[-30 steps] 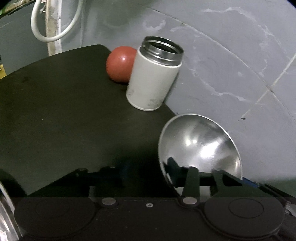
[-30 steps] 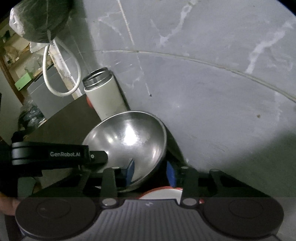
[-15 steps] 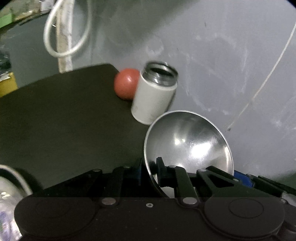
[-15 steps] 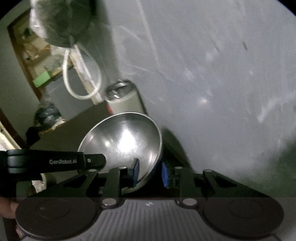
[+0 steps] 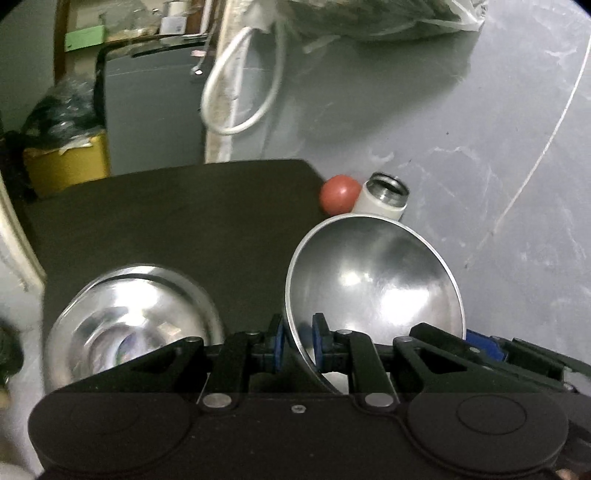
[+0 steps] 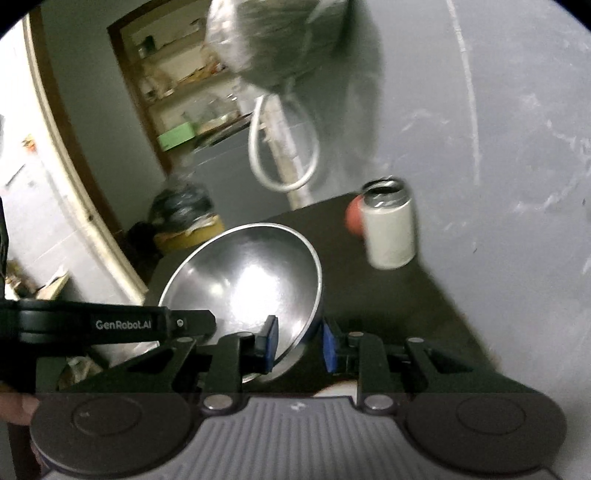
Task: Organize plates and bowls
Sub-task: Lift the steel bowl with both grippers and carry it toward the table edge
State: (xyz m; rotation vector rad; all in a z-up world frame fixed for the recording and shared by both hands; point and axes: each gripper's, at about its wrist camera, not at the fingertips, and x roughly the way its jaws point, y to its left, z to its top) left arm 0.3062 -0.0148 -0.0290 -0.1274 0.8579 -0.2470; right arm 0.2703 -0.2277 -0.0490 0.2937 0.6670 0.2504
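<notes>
On my left wrist feed, the far left showed a yellow bin (image 5: 66,166) with a dark plastic bag on it, standing beside a grey cabinet (image 5: 151,110), and above them a shelf holding a pale green box (image 5: 85,37). A loop of white hose (image 5: 240,85) hung against a pale wall post, with a bulging clear plastic bag (image 5: 369,14) hanging at the top. The dark matte tabletop (image 5: 166,221) ran up against a grey cement wall (image 5: 498,110) marked with white streaks. On the table's near left sat a blurred shiny steel bowl (image 5: 129,317), apart from the one I was holding. My left gripper (image 5: 298,341) had its blue-padded fingers (image 5: 320,341) closed narrowly over the rim of a round polished steel bowl (image 5: 376,280), which was tilted with its hollow toward the camera. Behind it, by the wall, a red round ball-like object (image 5: 339,193) sat just beside an open white cylindrical flask with a steel neck (image 5: 384,197). On the right wrist feed, a brown-framed doorway (image 6: 122,110) opened onto cluttered shelves at left. My right gripper (image 6: 300,341) also pinched that bowl's rim, one blue pad (image 6: 271,341) inside and one outside, fingers nearly together, while the left gripper's black arm reached in from the left.
</notes>
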